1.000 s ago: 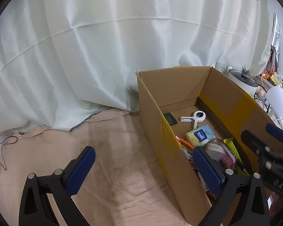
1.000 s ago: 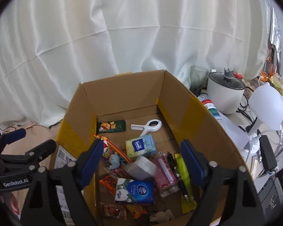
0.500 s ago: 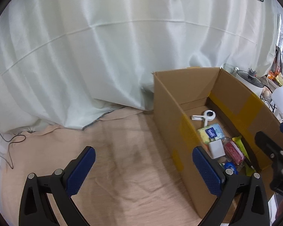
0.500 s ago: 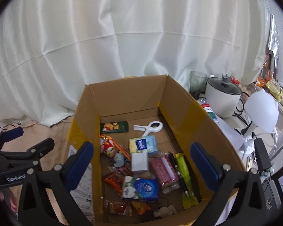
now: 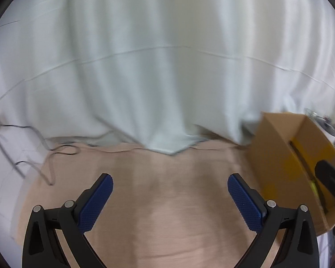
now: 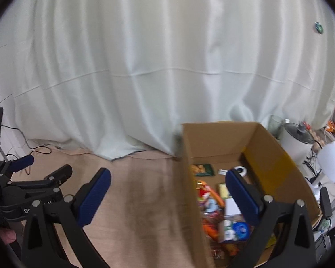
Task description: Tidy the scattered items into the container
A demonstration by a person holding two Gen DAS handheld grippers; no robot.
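Left claw [image 5: 170,198]: spread wide, holding nothing, over bare tan cloth [image 5: 163,201] left of the cardboard box [image 5: 279,156]. Right claw [image 6: 167,197]: also wide, empty, straddling the box's left wall. Snack packets [image 6: 210,203] and a white clip [image 6: 237,169] lie inside the box. White curtain [image 6: 156,67] hangs behind the box.

The right gripper [image 6: 167,192] has its blue pads [image 6: 93,197] far apart, and nothing is between them. Under it is a tan cloth [image 6: 140,201]. A cardboard box [image 6: 277,169] sits on the right, full of snack packs [image 6: 208,201] and a white clip [image 6: 239,170]. The left gripper [image 6: 40,167] is at the left edge. A white curtain [image 6: 158,62] hangs behind.
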